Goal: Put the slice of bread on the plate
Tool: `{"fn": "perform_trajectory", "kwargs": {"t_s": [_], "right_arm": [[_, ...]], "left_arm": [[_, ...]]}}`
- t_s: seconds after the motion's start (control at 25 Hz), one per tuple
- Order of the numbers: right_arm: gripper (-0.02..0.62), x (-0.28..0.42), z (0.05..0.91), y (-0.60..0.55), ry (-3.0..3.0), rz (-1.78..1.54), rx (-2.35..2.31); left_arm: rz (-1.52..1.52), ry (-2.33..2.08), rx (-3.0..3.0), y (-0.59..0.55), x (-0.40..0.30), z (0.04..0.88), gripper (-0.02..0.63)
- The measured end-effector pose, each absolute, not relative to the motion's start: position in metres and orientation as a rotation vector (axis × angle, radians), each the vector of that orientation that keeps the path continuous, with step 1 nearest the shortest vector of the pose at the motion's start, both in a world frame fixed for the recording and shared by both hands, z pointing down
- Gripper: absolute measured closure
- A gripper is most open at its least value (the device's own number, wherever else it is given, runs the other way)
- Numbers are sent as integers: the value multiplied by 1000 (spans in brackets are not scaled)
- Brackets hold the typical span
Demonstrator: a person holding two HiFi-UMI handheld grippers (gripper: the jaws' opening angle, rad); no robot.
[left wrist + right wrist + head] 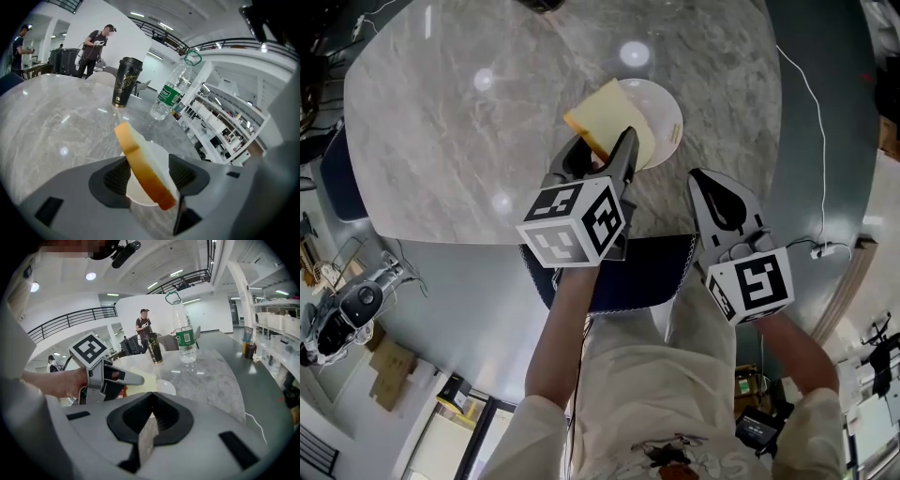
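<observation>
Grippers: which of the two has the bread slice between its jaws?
The left gripper: its jaws stand wide apart with the slice of bread tilted between them, above the plate. The right gripper is shut and empty.

No text is legible: the bottle label and cup print blur.

The head camera looked steeply down on the table. The left hand-held gripper and right hand-held gripper cameras looked low across it, both showing the water bottle.
</observation>
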State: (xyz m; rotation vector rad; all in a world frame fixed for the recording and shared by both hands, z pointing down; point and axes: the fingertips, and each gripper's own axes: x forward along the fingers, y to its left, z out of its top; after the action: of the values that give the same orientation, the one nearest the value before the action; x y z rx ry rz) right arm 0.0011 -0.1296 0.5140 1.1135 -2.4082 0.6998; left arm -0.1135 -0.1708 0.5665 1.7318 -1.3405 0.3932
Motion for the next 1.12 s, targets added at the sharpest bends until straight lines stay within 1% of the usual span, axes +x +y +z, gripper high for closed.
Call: {"fn": "perform_trajectory", "kwargs": {"t_s": [0.16,0.32,0.36,0.4,0.44,0.56,0.72,0.92,1.0,1.12], "right_arm": [[592,0,519,-127,-2410,708,1092],[584,-15,538,-115,-2414,730,954],[567,-21,543,-112,-2415,698,906],[483,-28,546,-108,-2415,643,852],[441,-35,548,-105,-2416,573,798],[377,-53,553,-97,-2423,398,738],[376,-66,569,-97,-2374,168,711],[378,-76,573,-107,-2375,58,711],[436,-74,571,-109,-2361,-17,722],[459,-67,570,-108,-2301,-196,735]], "left_arm": [[470,-1322,1724,-160,-116,572,367],[441,-1283,1693,-151,-118,576,367],[429,-1278,1683,-150,-119,576,368],[417,-1273,1676,-150,-119,576,367],[406,-1268,1672,-149,-118,575,368],[372,-1255,1664,-148,-116,572,368],[324,-1242,1658,-149,-112,570,368],[278,-1200,1648,-147,-108,571,368],[284,-1178,1659,-145,-105,571,368],[311,-1171,1684,-142,-103,570,368]]}}
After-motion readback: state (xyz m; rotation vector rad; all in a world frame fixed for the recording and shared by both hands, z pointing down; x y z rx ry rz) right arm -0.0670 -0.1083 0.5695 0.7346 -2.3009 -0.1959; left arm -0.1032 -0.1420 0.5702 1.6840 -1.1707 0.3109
